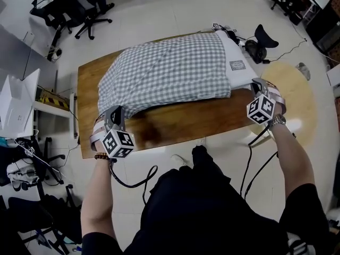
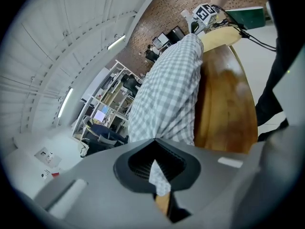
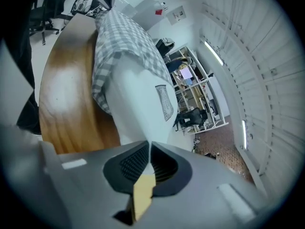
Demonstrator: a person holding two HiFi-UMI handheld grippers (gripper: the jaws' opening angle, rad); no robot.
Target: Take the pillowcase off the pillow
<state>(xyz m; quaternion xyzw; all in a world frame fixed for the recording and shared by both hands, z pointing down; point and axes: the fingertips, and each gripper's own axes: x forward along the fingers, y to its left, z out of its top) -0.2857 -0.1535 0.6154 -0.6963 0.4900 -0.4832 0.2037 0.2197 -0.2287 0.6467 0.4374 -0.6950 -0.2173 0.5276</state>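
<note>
Wooden surface (image 1: 175, 124) on a pale tiled floor (image 1: 159, 15); black office chairs (image 1: 58, 7) at the far left; open shelving (image 2: 107, 106) beyond; strip lights (image 2: 116, 42) on white panelling.

An office-like lab: swivel chairs (image 1: 93, 15) on a pale floor (image 1: 159, 15), open shelving (image 3: 200, 94) holding monitors (image 2: 100, 116).

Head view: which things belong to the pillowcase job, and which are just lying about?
Job: checked pillowcase, white pillow, left gripper shut on the pillowcase, right gripper shut on the pillow, wooden table under them.
Lying about: office chairs, floor cable, white box.
</note>
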